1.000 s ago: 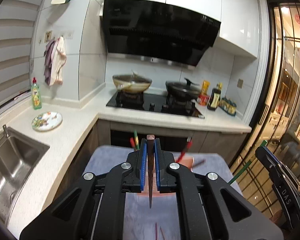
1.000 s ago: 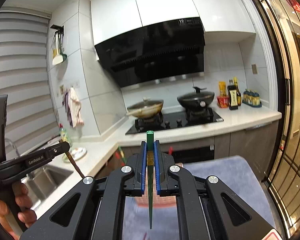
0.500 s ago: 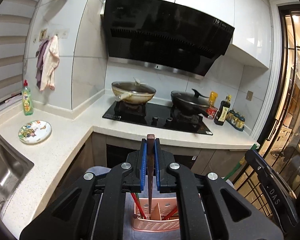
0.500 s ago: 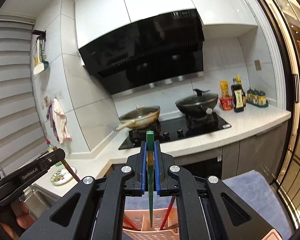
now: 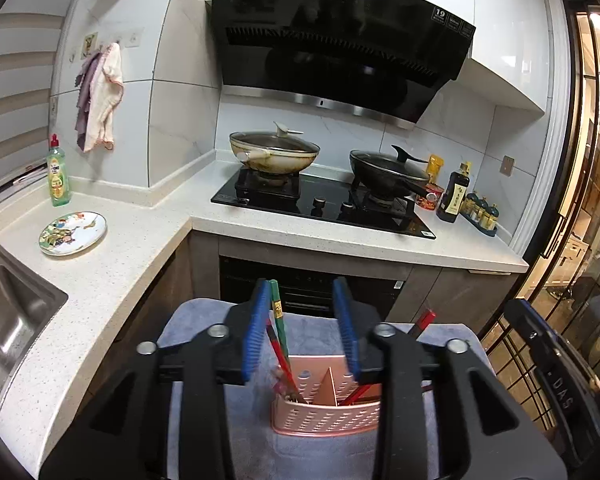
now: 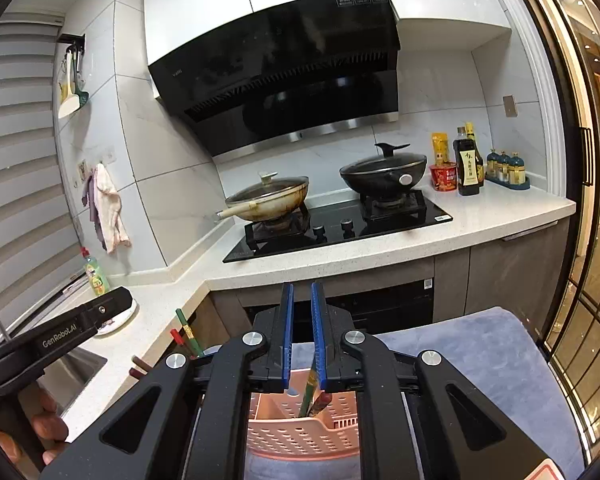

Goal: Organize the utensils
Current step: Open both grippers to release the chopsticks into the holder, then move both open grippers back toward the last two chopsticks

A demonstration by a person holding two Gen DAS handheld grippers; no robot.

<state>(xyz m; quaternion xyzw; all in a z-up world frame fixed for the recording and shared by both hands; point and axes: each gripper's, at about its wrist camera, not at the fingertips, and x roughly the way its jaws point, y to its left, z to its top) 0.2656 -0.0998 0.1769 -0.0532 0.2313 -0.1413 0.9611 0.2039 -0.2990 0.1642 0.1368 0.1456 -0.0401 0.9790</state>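
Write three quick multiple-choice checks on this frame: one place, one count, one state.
1. Where does the pink basket stand?
A. in the sink
B. on the grey cloth
C. on the hob

2. How many lidded pans are on the hob?
A. one
B. two
C. three

3. What is the left claw doing?
A. open, gripping nothing
B. shut on a plate
C. out of view

Answers:
1 B: the pink basket rests on the grey cloth, in front of the counter.
2 B: a cream pan and a black pan sit on the hob, each under a lid.
3 A: the left claw has its jaws apart; they have just been opening, and neither pad pinches anything.
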